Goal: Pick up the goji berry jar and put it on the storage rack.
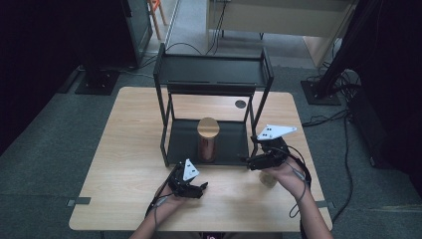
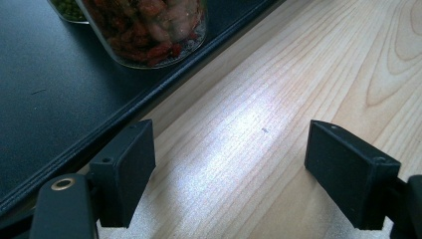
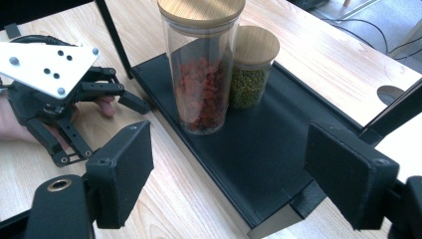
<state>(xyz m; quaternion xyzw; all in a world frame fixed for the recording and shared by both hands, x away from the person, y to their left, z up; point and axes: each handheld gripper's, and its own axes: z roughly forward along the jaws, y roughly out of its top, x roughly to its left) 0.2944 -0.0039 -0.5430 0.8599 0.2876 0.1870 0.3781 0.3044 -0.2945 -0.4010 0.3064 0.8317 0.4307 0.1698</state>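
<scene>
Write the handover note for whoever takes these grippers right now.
Left gripper: jaws open, nothing between them, low over the table just in front of the rack.
Right gripper: jaws open, nothing between them, by the rack's front right corner, aimed at the jars.
Things: tall jar of red berries stands upright on the rack's bottom shelf, wooden lid on; short jar of green beans stands close behind it, also lidded. Top shelf looks bare.
Done: both jars are on the bottom shelf.
Left: neither jar is gripped; any further move is still to start.

wooden table (image 1: 124, 164), black two-tier rack (image 1: 214, 74) (cables on floor (image 1: 343, 119))
</scene>
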